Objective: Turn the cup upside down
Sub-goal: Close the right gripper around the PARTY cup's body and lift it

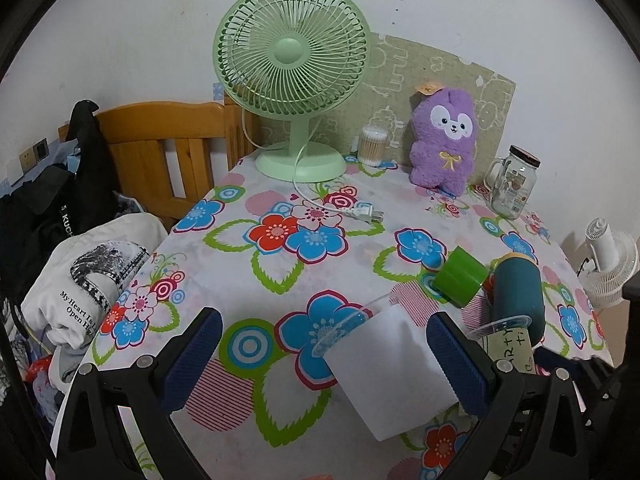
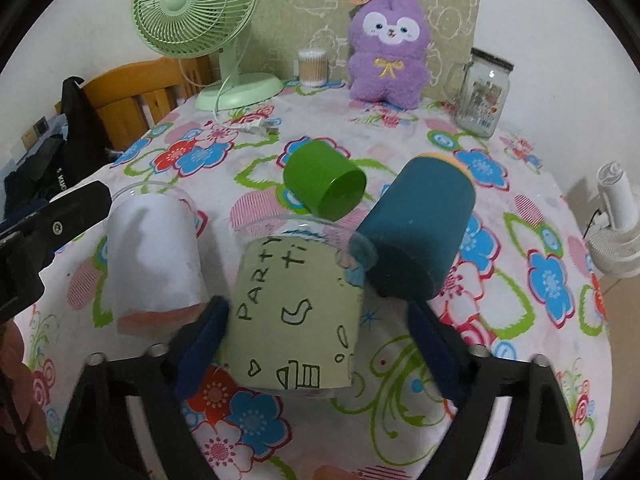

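Observation:
Several cups lie on their sides on the flowered tablecloth (image 1: 240,264). A clear cup with a white sleeve (image 1: 384,368) lies between the open fingers of my left gripper (image 1: 324,360), nearer the right pad; it also shows in the right wrist view (image 2: 152,252). A clear cup with a pale green "PARTY" sleeve (image 2: 296,312) lies between the open fingers of my right gripper (image 2: 316,344), its rim pointing away. The left pad is close to its sleeve, the right pad apart. A green cup (image 2: 324,184) and a dark teal cup (image 2: 420,232) lie just beyond.
At the back of the table stand a green desk fan (image 1: 292,76), a cotton swab jar (image 1: 374,146), a purple plush toy (image 1: 444,140) and a glass jar mug (image 1: 514,188). The fan's plug (image 1: 360,214) lies mid-table. A wooden bed frame (image 1: 168,148) and clothes are on the left.

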### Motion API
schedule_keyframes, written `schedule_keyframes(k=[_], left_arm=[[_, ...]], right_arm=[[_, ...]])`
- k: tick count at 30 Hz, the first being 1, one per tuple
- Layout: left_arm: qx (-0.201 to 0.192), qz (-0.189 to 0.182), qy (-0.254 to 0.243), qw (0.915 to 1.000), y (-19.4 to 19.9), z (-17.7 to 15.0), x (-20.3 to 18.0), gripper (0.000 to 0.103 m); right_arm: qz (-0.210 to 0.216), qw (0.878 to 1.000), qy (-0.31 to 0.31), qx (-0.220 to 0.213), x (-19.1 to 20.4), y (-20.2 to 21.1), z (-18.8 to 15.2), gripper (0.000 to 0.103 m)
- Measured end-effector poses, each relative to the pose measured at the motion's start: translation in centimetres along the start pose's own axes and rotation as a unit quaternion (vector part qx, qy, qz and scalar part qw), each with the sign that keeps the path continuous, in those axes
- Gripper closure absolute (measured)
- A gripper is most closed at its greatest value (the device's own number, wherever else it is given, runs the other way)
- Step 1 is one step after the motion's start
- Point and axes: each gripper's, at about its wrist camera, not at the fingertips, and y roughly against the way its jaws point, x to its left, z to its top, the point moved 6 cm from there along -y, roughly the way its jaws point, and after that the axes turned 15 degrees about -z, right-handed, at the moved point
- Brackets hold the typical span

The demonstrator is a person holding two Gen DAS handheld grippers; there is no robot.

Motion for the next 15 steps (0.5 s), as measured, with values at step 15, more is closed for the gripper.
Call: schedule_keyframes(k=[15], left_arm=[[-0.021, -0.005, -0.019, 0.9996, 4.0, -0.6, -2.3, 0.0]], right_arm=[[-0.021, 0.998, 0.01, -0.057, -1.4, 5.9, -0.9, 0.037]])
